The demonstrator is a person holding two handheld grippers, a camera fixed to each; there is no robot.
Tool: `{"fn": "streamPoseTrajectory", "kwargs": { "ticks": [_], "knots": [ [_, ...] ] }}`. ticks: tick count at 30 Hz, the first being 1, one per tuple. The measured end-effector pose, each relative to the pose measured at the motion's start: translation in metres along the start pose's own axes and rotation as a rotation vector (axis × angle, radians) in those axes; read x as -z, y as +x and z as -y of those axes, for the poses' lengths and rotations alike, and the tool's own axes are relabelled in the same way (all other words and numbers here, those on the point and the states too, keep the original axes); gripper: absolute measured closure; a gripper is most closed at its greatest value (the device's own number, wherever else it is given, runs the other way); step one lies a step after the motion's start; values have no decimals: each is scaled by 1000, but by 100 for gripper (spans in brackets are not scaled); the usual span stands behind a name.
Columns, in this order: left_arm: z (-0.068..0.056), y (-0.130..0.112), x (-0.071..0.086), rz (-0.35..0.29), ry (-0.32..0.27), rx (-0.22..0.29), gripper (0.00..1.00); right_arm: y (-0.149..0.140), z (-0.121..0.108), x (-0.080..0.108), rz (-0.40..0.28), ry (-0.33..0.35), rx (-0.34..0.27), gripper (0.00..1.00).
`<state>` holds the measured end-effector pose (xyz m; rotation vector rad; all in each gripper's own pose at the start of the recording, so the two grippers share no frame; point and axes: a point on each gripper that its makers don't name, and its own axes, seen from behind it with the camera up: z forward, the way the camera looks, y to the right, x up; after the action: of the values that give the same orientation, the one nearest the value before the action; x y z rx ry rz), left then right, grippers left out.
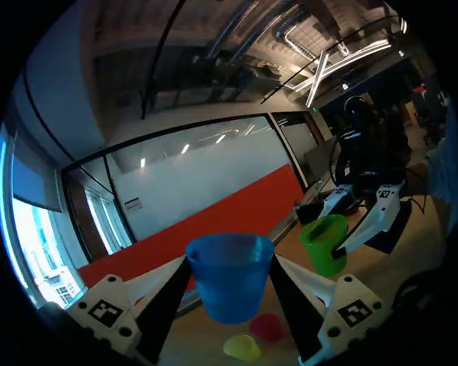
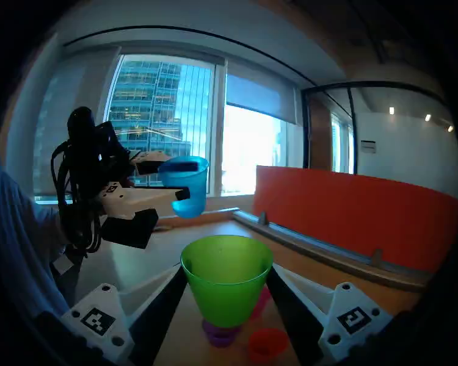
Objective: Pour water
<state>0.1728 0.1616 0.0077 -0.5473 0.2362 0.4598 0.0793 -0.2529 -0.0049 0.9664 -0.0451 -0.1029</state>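
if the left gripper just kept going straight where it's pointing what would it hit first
Most likely the orange divider panel, though depth is unclear. The left gripper, shut on the blue cup, points toward it; the green cup lies right of that line.

The blue cup is a translucent plastic tumbler, wider at the rim than at the base. It sits between the two fingers of the left gripper, which press on its sides, mouth up. In the right gripper view it hangs in the air well above the worktop, roughly upright. The green cup is a translucent, cone-shaped plastic cup with a wide mouth and a narrow base. It is held upright between the fingers of the right gripper, lower than the blue one and apart from it. Whether either cup holds water cannot be told.
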Motion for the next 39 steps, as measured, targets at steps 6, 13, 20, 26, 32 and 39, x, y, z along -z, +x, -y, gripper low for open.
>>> {"fn": "streamPoseTrajectory", "kwargs": {
  "ticks": [6, 13, 20, 26, 32, 39],
  "knots": [
    [0, 13, -5, -8, 4, -89, 14, -3, 6, -8, 4, 20, 1, 10],
    [1, 26, -9, -17, 15, -211, 14, -9, 14, -15, 14, 44, 5, 10],
    [0, 40, -14, -31, 18, -287, 14, -10, 21, -23, 19, 66, 7, 10],
    [-3, 49, -18, -42, 15, -356, 14, -10, 28, -28, 19, 85, 8, 10],
    [-7, 54, -23, -45, 8, -427, 14, -11, 32, -32, 21, 99, 9, 10],
    [-9, 56, -29, -44, 0, -504, 14, -12, 34, -34, 20, 108, 5, 10]
  ]
}}
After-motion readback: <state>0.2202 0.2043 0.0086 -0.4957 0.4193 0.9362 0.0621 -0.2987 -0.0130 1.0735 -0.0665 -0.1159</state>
